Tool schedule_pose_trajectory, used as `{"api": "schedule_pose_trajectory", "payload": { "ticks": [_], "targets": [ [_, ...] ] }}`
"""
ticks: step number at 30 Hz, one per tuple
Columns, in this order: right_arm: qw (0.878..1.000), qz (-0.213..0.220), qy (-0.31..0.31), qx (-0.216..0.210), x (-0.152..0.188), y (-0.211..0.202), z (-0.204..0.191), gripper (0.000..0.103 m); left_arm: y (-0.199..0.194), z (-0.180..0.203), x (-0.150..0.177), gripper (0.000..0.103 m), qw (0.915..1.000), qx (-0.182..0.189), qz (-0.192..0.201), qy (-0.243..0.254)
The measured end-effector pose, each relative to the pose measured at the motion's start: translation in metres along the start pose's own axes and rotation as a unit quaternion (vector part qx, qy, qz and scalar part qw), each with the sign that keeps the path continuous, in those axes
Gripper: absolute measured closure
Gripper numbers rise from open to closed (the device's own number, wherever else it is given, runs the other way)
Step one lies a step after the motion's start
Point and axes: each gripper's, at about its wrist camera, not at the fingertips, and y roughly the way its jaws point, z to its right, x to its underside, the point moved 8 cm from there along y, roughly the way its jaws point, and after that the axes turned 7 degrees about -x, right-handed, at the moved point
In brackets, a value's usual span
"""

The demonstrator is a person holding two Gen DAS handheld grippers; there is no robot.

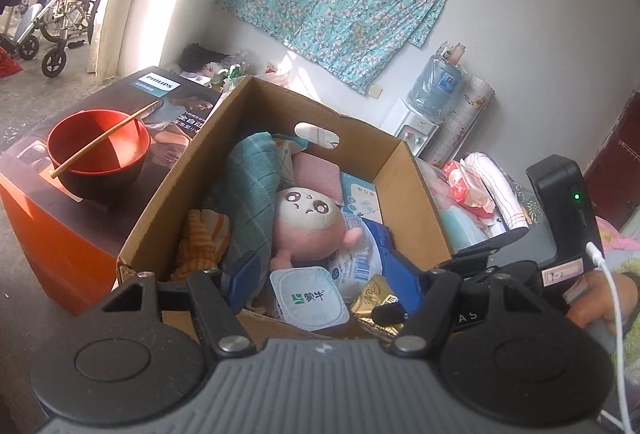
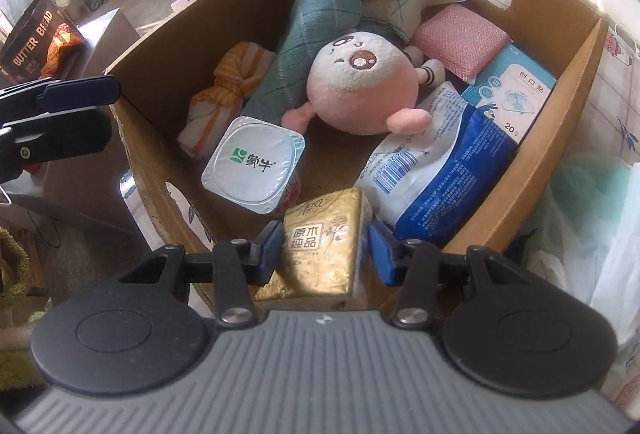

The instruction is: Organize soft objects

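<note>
Right gripper (image 2: 324, 254) pointed steeply down over the near end of the cardboard box (image 2: 552, 169), its blue pads straddling a gold tissue pack (image 2: 320, 254). The left pad seemed to touch the pack's edge while a sliver of gap showed at the right pad, so I could not tell whether the pack was truly clamped. Just beyond it lay a sealed yogurt cup (image 2: 254, 163) to the left and a blue-and-white wipes packet (image 2: 436, 173) to the right. Farther in sat the pink plush toy (image 2: 360, 89), with a teal towel (image 2: 316, 33) and an orange striped cloth (image 2: 228, 93) on its left, and a pink sponge (image 2: 460, 37) at the far right.

Left gripper (image 1: 326, 284) hung at the box's near rim with its jaws apart and nothing gripped; the plush toy (image 1: 310, 226) lay just beyond its tips. Left of the box, a red bowl (image 1: 98, 149) held a chopstick (image 1: 104, 139).
</note>
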Motion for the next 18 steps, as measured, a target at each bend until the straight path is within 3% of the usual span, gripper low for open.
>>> {"api": "schedule_pose_trajectory", "payload": {
  "ticks": [6,11,14,18],
  "targets": [
    [0.999,-0.03,-0.016,0.01,-0.004,0.022,-0.005,0.054,0.005,-0.007,0.001,0.033,0.9999,0.0,-0.009,-0.008],
    [1.0,-0.022,-0.007,0.008,-0.006,0.017,-0.004,0.052,0.006,-0.008,0.003,0.028,0.9999,-0.001,-0.01,-0.008],
    [1.0,0.013,0.014,-0.008,-0.007,0.001,-0.004,0.049,0.006,-0.007,0.004,0.021,0.9999,-0.007,-0.01,-0.008],
    [0.992,0.102,0.064,-0.029,-0.004,-0.036,0.0,0.041,0.001,-0.004,0.002,0.009,0.9995,-0.031,-0.001,-0.001]
  ]
}}
